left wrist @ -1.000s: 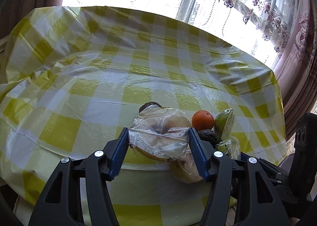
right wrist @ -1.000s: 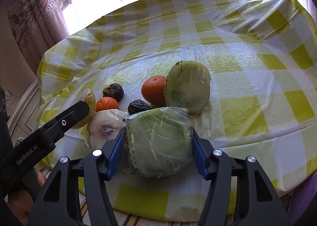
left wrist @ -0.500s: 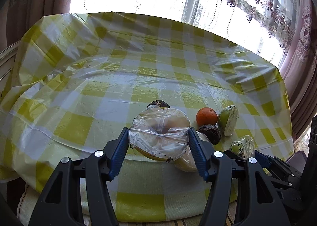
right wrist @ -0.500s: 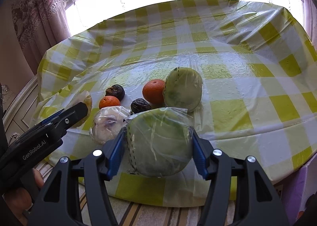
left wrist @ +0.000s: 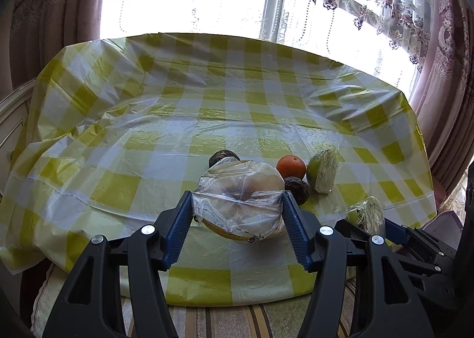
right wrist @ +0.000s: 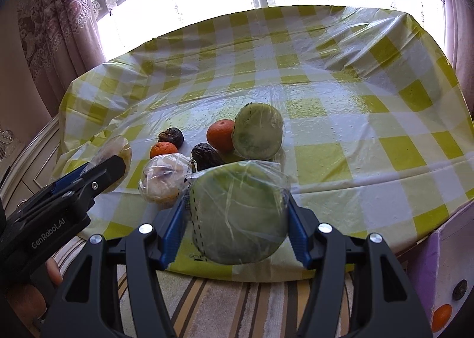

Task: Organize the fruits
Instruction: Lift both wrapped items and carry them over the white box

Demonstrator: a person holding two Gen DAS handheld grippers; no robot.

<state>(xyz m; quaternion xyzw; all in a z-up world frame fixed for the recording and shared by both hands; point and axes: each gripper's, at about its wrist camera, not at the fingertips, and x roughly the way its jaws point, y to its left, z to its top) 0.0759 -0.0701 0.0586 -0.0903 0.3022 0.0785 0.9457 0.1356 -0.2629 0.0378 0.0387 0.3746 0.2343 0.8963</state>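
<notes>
My left gripper (left wrist: 237, 199) is shut on a pale yellow fruit half wrapped in clear film (left wrist: 240, 202), held in the air just off the table's near edge. My right gripper (right wrist: 235, 202) is shut on a film-wrapped green melon half (right wrist: 240, 213), also off the near edge. On the checked tablecloth (right wrist: 326, 119) lie a second wrapped green half (right wrist: 257, 135), a large orange (right wrist: 220, 135), a small orange (right wrist: 163, 150), two dark wrinkled fruits (right wrist: 171, 136) (right wrist: 206, 156) and a wrapped pale fruit (right wrist: 166, 176).
The table's near edge (left wrist: 237, 293) hangs over a striped rug (right wrist: 237, 308). A purple box (right wrist: 435, 273) with an orange beside it (right wrist: 441, 315) sits low at the right. A white cabinet (left wrist: 11, 119) stands left of the table. Curtained windows lie behind.
Both grippers have drawn back and up from the table, each still holding its wrapped fruit. The table looks farther away and the rug now shows below its edge.
</notes>
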